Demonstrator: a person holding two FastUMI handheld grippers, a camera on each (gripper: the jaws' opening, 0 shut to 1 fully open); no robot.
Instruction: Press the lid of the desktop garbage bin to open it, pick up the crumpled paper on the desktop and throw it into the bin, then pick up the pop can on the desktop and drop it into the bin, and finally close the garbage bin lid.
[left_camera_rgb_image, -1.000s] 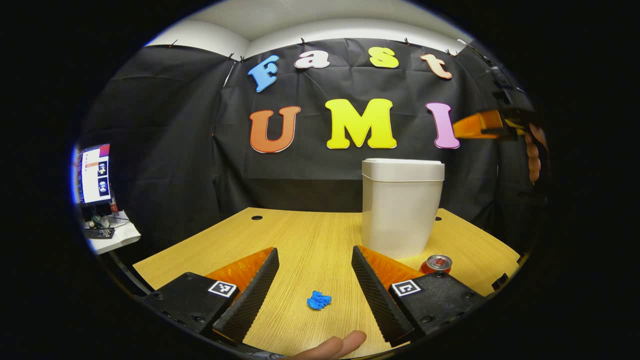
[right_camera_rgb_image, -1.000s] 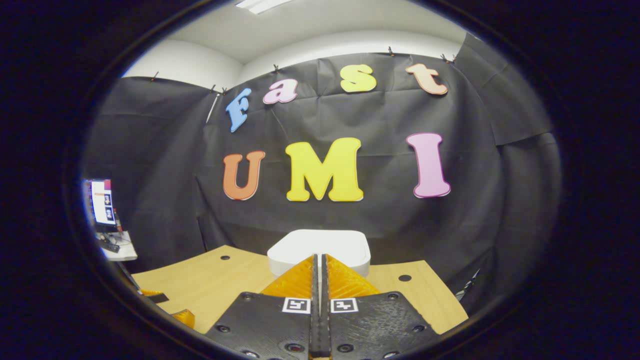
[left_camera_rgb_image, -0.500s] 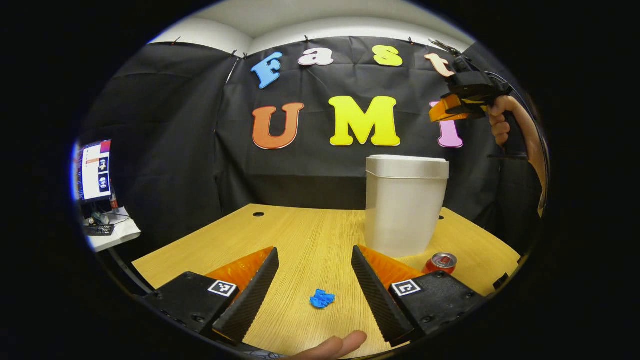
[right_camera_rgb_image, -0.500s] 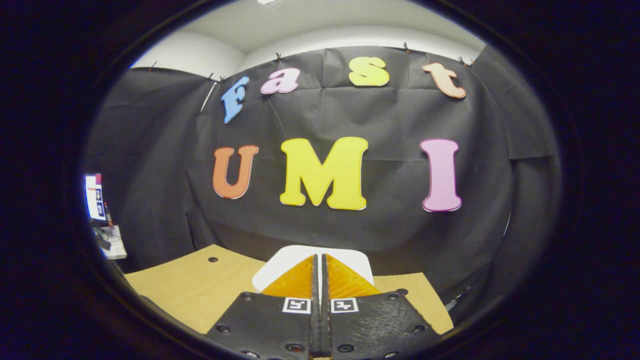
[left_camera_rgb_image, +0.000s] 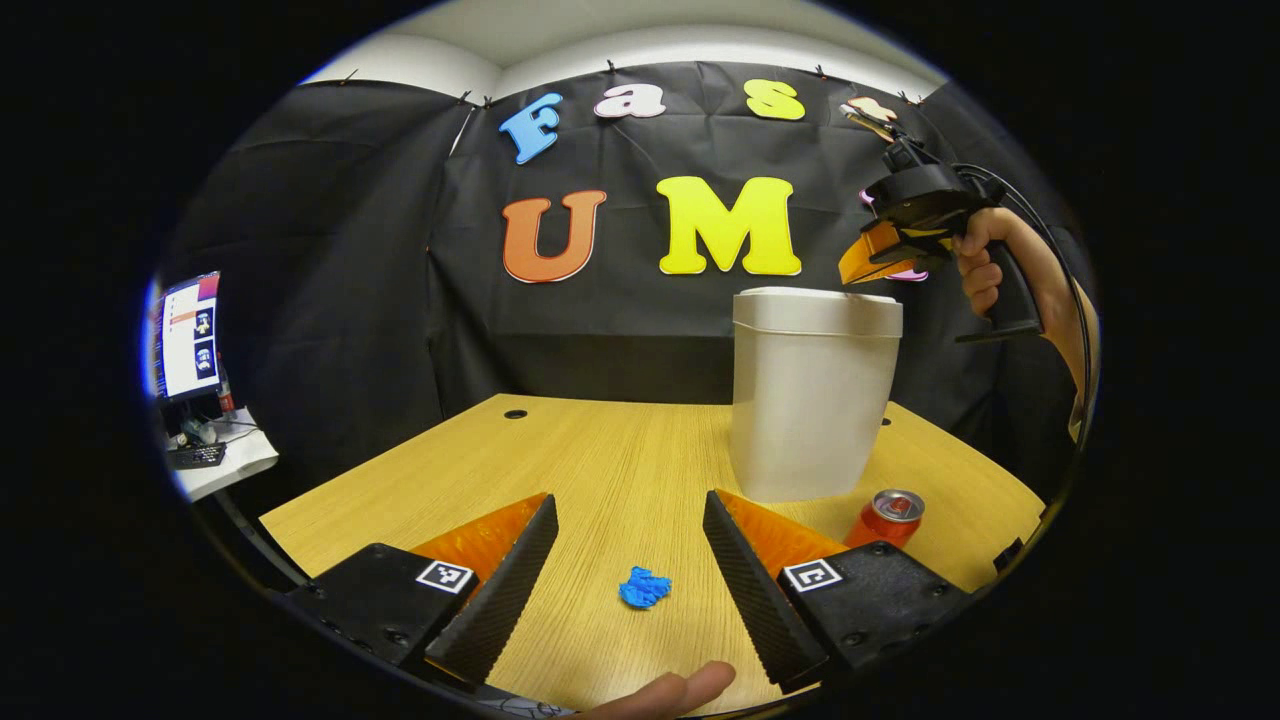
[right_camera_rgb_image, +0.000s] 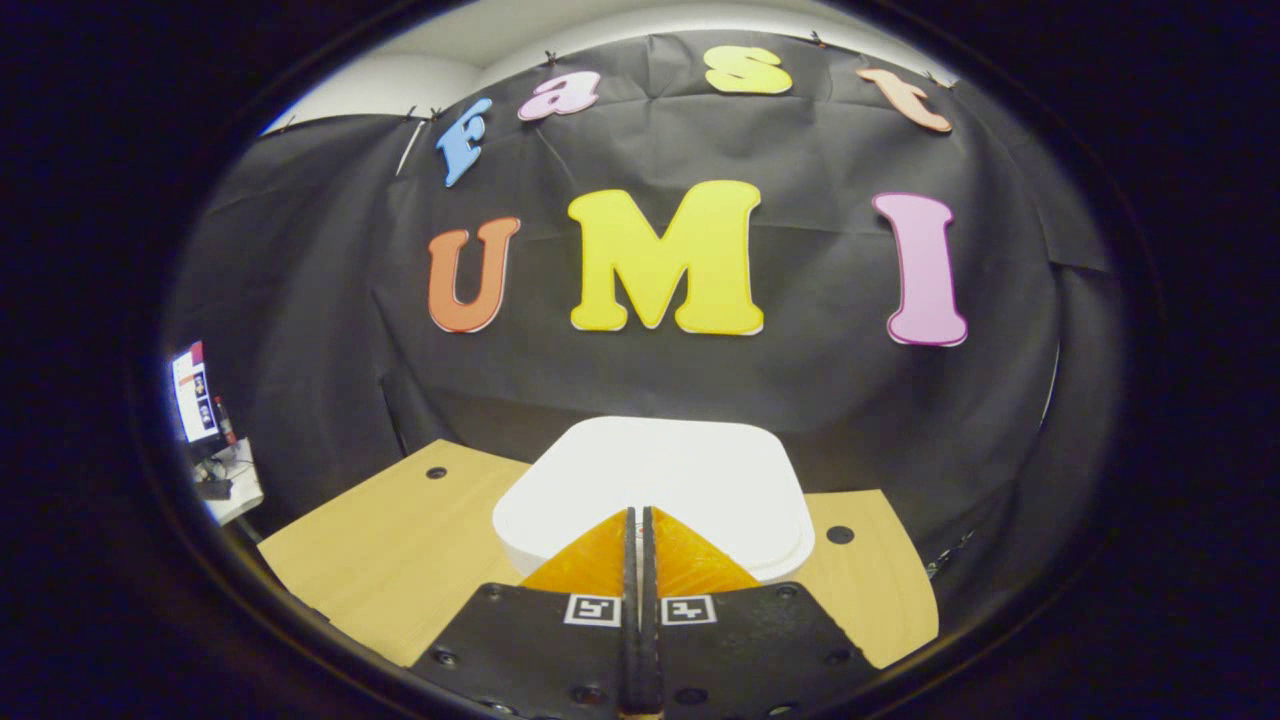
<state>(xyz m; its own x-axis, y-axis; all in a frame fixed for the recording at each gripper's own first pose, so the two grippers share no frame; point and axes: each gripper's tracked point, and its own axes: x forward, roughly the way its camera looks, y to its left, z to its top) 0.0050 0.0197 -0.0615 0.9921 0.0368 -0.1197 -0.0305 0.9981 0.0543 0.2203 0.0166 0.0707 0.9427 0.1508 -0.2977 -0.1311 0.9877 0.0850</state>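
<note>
Nothing of the task looks finished yet, by my reading. On the wooden desktop (left_camera_rgb_image: 600, 450) the left gripper (left_camera_rgb_image: 630, 545) waits with its fingers spread wide and empty, the blue crumpled paper (left_camera_rgb_image: 644, 587) lying on the wood between them. Right of that stands the white bin (left_camera_rgb_image: 812, 400), its lid (right_camera_rgb_image: 655, 480) down; the pop can (left_camera_rgb_image: 888, 515) stands upright just beside its base. The right gripper (right_camera_rgb_image: 636, 530), fingers pressed together on nothing, hangs just above the lid, poised to press
</note>
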